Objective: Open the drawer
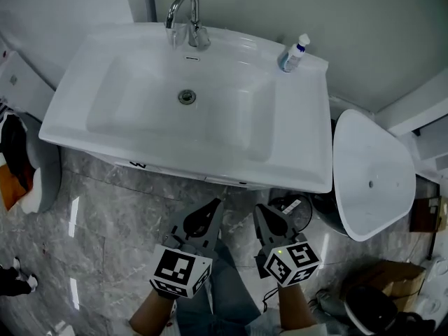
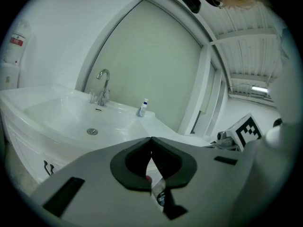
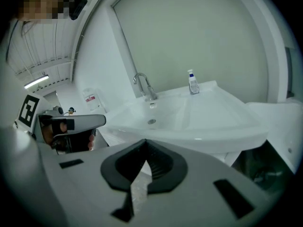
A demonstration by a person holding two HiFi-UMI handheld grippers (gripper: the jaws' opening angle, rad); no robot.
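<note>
Sink rim near L gripper, R gripper; shut.

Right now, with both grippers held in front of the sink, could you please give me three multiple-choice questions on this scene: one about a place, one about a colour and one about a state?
1. Where does the small bottle stand?
A. On the rim of the sink, at the back right corner in the head view
B. Inside the bowl of the sink
C. On the floor

2. What colour is the cap of the bottle?
A. Red
B. Blue
C. Yellow

3. How do the jaws of the left gripper and the right gripper stand?
A. Both wide apart
B. Both together, with nothing between them
C. The right ones closed on the bottle

Answers:
1. A: the bottle stands on the rim, to the right of the faucet.
2. B: the cap shows blue in all three views.
3. B: in each gripper view the tips meet and nothing is held.
</note>
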